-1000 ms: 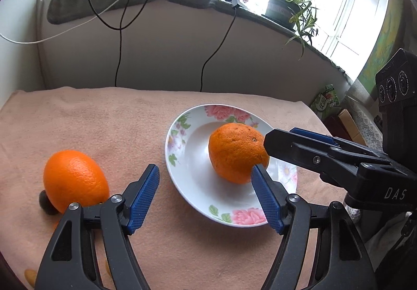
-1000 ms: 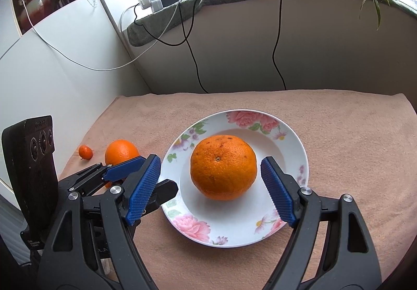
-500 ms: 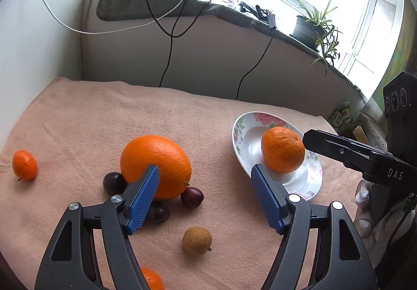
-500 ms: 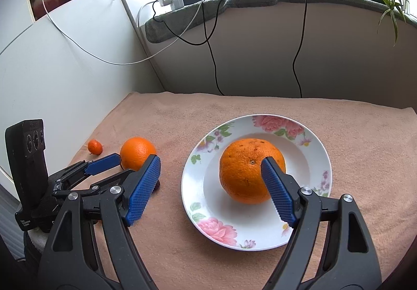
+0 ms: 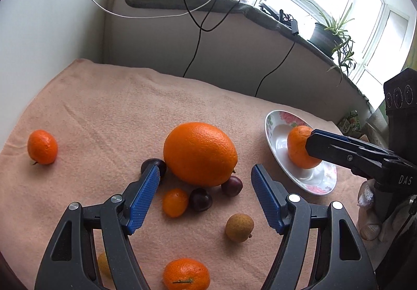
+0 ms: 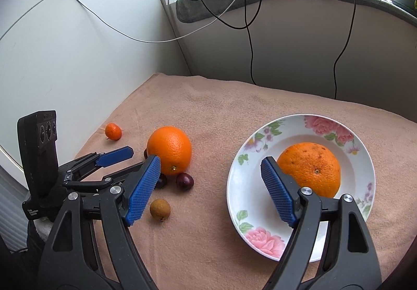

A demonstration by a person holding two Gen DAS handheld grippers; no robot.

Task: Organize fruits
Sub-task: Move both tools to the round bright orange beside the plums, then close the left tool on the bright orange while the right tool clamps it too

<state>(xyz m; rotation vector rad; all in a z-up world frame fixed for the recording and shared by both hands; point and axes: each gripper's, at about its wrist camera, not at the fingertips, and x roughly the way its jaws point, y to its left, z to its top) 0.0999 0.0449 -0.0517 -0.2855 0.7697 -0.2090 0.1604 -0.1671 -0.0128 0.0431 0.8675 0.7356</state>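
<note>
1. Hovering over the pink cloth, the left gripper is holding its jaws wide apart and empty, with the large orange sitting just ahead of the blue pads and roughly centred between them.
2. The right gripper is likewise standing open and gripping nothing; its right pad is overlapping the near edge of the floral plate, where one orange is already lying.
3. The large orange is lying well to the left of the plate, so the left gripper is the nearer one; its long axis is running roughly across the gap between the pads, which looks only slightly wider than the fruit.
4. Small fruits are crowding its near side: dark plums, a kumquat and a brown longan, with the plums touching or nearly touching it.
5. A mandarin is resting well apart to the far left, and another mandarin is sitting at the bottom edge.
6. Judging from this, reaching straight forward and closing across the large orange seems the likely next move, with the plums at risk of being nudged.
</note>
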